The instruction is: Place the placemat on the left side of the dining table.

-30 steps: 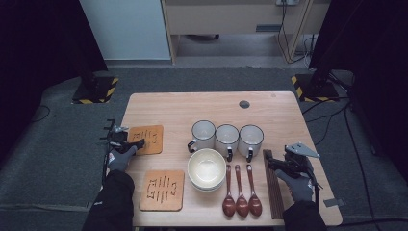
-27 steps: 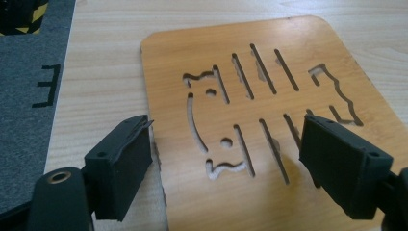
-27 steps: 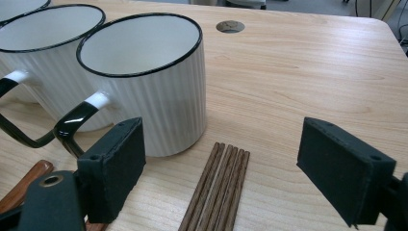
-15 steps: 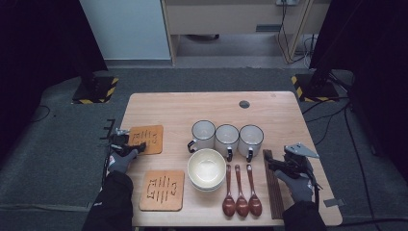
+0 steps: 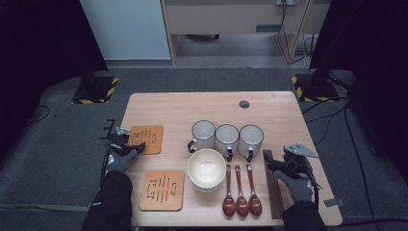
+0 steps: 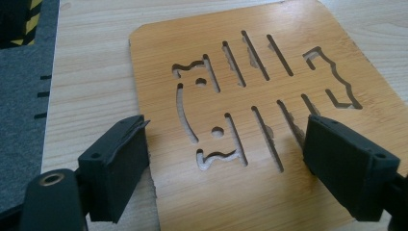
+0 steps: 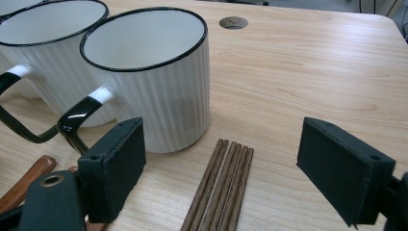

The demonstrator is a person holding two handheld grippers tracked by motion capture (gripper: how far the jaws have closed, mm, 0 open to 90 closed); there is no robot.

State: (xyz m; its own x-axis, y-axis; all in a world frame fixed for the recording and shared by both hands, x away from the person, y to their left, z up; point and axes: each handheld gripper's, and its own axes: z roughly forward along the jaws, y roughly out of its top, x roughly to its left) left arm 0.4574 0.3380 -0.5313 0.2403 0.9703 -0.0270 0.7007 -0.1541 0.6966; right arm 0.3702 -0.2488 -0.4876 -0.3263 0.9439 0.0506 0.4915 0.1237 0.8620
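Left gripper (image 6: 226, 154) spread wide over the slotted square bamboo coaster (image 6: 260, 120) lying flat near the wooden table's (image 5: 288, 115) left edge; pads clear of it. Right gripper (image 7: 221, 168) spread above dark wooden chopsticks (image 7: 219, 187), beside a ribbed white mug (image 7: 154, 77), near the right edge.

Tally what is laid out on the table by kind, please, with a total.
Wooden trivets: 2
White mugs: 3
Bowls: 1, possibly a stack
Wooden spoons: 3
Chopsticks: 1 bundle; the right gripper view shows about four sticks
Total: 10, counting the bundle as one
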